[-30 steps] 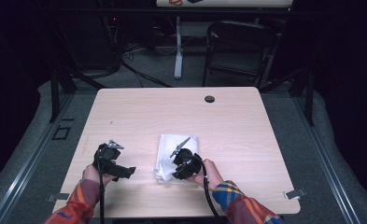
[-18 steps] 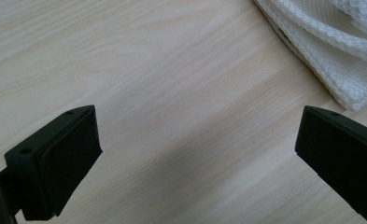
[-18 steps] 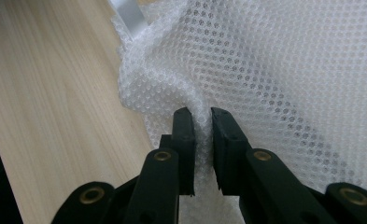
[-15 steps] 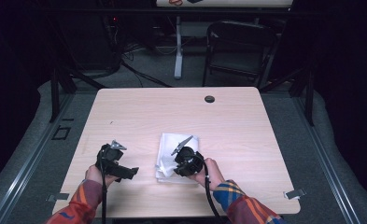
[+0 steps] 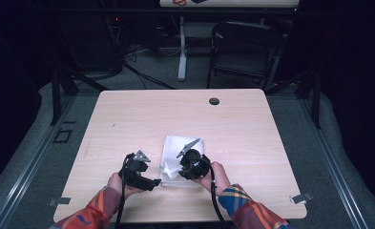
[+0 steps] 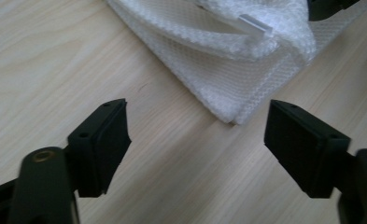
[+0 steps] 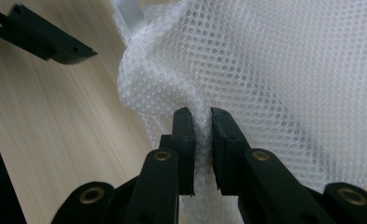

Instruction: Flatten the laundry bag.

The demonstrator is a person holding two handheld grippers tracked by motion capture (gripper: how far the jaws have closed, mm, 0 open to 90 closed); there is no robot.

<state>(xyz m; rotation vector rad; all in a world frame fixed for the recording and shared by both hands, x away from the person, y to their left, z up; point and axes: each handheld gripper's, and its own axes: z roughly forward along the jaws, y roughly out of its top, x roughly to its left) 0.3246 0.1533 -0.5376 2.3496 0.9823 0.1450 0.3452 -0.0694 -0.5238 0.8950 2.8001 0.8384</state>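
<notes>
A folded white mesh cloth [image 5: 173,149] lies on the wooden table [image 5: 242,129] near its front edge. My right gripper [image 5: 187,164] rests on the cloth's near right part, shut on a raised fold of the mesh [image 7: 201,122]. My left gripper [image 5: 149,181] sits just left of the cloth's near corner, its jaws wide open and empty. In the left gripper view the cloth's corner [image 6: 235,116] lies on the table between and beyond the open fingers [image 6: 102,144]. A clear plastic strip [image 6: 255,24] shows among the cloth's folds.
A small dark round grommet [image 5: 214,101] sits near the table's far edge. A black chair [image 5: 244,47] and a table leg [image 5: 182,47] stand on the floor beyond. Both plaid sleeves [image 5: 235,198] come in over the front edge.
My left gripper has shifted slightly right, closer to the cloth's near corner. The right gripper keeps its hold on the mesh with little movement.
</notes>
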